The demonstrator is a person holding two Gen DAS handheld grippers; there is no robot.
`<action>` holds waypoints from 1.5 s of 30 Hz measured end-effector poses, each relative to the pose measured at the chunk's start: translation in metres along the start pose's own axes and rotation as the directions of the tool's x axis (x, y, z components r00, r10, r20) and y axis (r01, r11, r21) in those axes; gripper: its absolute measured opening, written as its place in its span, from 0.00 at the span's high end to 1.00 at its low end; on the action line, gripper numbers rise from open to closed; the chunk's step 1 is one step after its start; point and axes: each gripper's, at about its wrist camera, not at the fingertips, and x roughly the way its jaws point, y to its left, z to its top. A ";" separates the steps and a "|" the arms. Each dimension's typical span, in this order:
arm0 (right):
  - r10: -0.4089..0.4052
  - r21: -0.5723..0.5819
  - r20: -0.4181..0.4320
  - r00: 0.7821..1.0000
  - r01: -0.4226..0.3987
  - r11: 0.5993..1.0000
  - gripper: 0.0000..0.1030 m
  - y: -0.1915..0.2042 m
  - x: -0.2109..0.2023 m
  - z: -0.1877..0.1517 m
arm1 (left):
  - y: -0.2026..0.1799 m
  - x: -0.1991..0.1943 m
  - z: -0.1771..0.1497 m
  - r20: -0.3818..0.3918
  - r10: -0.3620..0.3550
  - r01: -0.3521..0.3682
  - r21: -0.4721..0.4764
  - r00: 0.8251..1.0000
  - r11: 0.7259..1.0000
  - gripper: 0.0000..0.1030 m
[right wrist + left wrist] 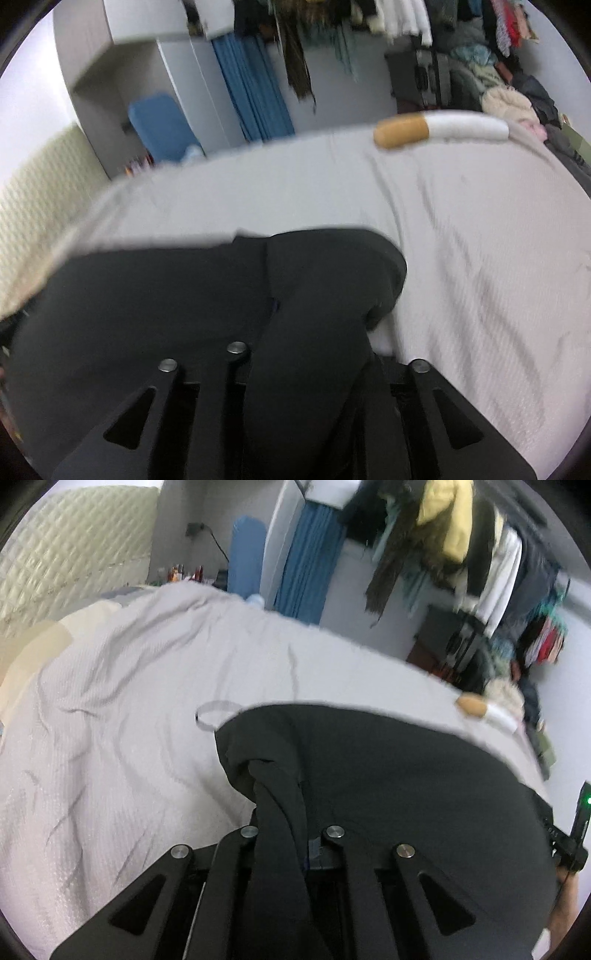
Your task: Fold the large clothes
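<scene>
A large black garment hangs stretched between my two grippers above a bed with a light grey cover. My left gripper is shut on the garment's left corner, and the cloth drapes over its fingers and hides the tips. In the right wrist view the same black garment spreads to the left. My right gripper is shut on its right corner, with folds bunched over the fingers. The right gripper's body shows at the right edge of the left wrist view.
A cigarette-shaped pillow lies at the bed's far edge. A pale loop lies on the bed cover just beyond the garment. A quilted headboard is at the left. Hanging clothes and piled clothes stand beyond the bed.
</scene>
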 end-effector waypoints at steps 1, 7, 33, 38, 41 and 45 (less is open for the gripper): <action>-0.012 -0.003 -0.004 1.000 0.012 1.000 0.81 0.000 0.004 -0.006 | -0.004 0.003 -0.004 -0.009 0.015 -0.015 0.018 1.000 1.000 0.95; 0.004 0.027 -0.004 1.000 -0.004 1.000 0.77 -0.009 -0.001 -0.009 | -0.008 0.002 -0.008 -0.011 0.036 -0.035 0.035 0.999 0.999 0.90; 0.059 -0.016 0.233 0.971 -0.057 0.998 0.00 0.031 -0.220 0.006 | -0.042 -0.200 -0.006 0.123 0.010 -0.019 0.077 0.992 0.997 0.14; 0.084 -0.045 0.317 0.945 -0.074 0.996 0.00 0.047 -0.279 0.018 | -0.068 -0.272 0.002 0.211 0.000 -0.027 0.127 0.978 0.992 0.00; 0.109 -0.064 0.375 0.921 -0.091 0.994 0.00 0.059 -0.312 0.018 | -0.082 -0.320 0.000 0.257 -0.027 -0.012 0.149 0.966 0.989 0.00; 0.133 -0.096 0.435 0.891 -0.100 0.990 0.00 0.074 -0.348 0.012 | -0.100 -0.372 -0.008 0.312 -0.050 -0.008 0.184 0.949 0.983 0.00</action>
